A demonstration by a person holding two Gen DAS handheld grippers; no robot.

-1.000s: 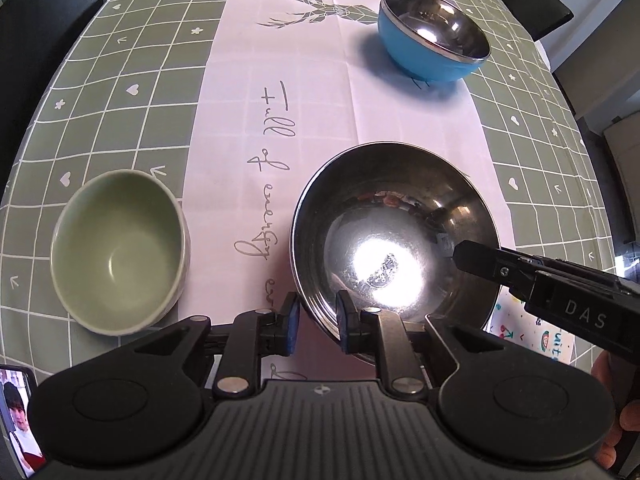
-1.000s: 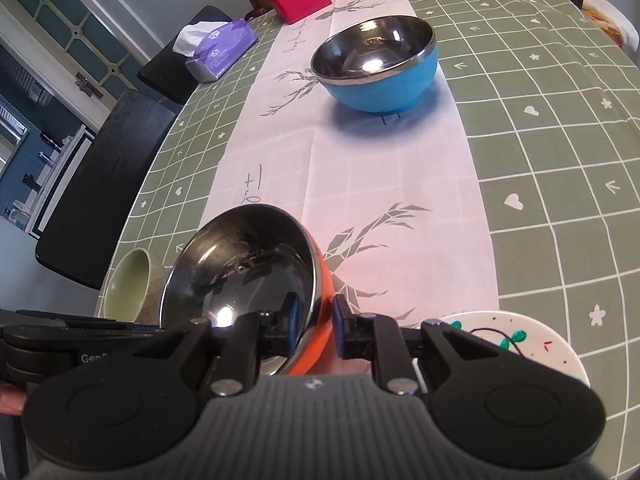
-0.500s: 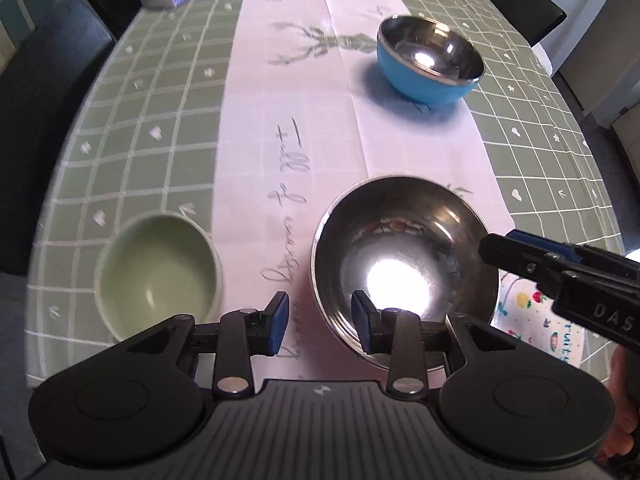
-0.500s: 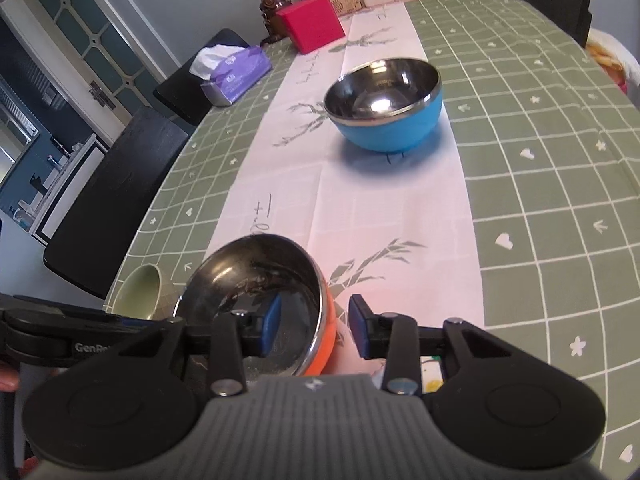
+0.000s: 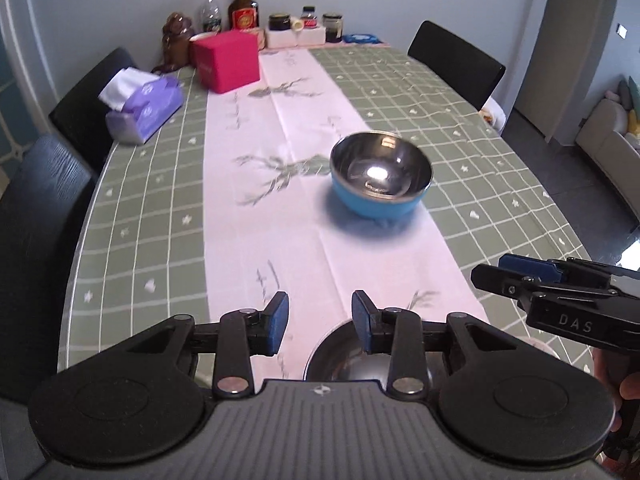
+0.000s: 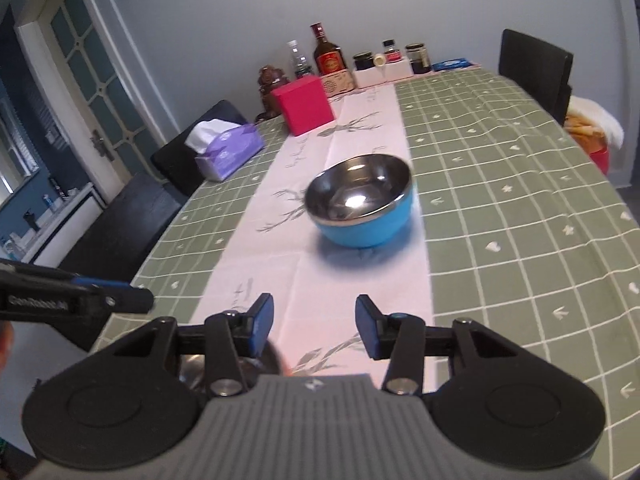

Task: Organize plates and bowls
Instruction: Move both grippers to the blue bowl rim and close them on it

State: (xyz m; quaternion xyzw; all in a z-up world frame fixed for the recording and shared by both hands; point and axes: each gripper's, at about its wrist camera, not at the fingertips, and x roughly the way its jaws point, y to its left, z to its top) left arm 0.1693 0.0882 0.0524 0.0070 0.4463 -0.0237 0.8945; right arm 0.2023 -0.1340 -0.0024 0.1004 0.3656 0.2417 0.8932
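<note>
A blue bowl (image 5: 380,184) with a steel inside stands upright on the pink runner mid-table, also in the right wrist view as the blue bowl (image 6: 360,208). My left gripper (image 5: 320,322) is open with only cloth between its fingers. Under its right finger shows part of a steel bowl (image 5: 340,356), resting on the table with nothing gripping it. My right gripper (image 6: 314,326) has its jaws opening, nothing between them; the steel bowl's orange-sided edge (image 6: 260,364) peeks below its left finger. Each gripper sees the other from the side: the right gripper (image 5: 492,276), the left gripper (image 6: 136,300).
A purple tissue box (image 5: 140,108) and a red box (image 5: 228,60) stand on the left half of the table. Bottles and jars (image 5: 280,20) line the far end. Black chairs (image 5: 456,64) flank the table on both sides.
Both grippers were shut on the steel bowl's rim, then opened and let it go. Both have lifted and tilted up, so the bowl has sunk under the fingers and the far table shows.
</note>
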